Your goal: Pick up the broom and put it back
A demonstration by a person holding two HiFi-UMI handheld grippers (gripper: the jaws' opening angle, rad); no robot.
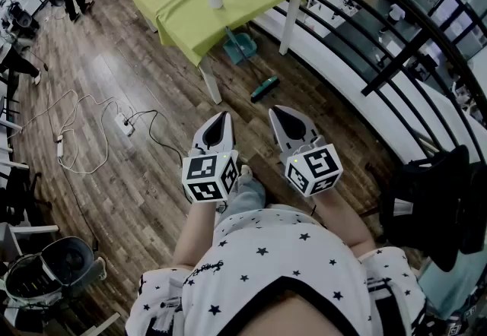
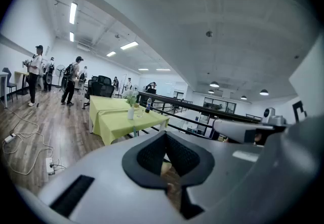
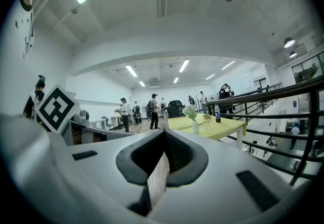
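Teal-bristled and lying on the wooden floor (image 1: 106,68) just beside the lime-clothed desk (image 1: 163,0), the short broom (image 1: 265,88) is untouched; left claw (image 1: 221,118) and right claw (image 1: 280,114) hover clenched, empty, well short of that desk.

Lying flat on the wooden floor (image 1: 137,198) – the broom (image 1: 264,88), short and teal with a dark end (set at a slant) – near the white leg of the table (image 1: 171,4).
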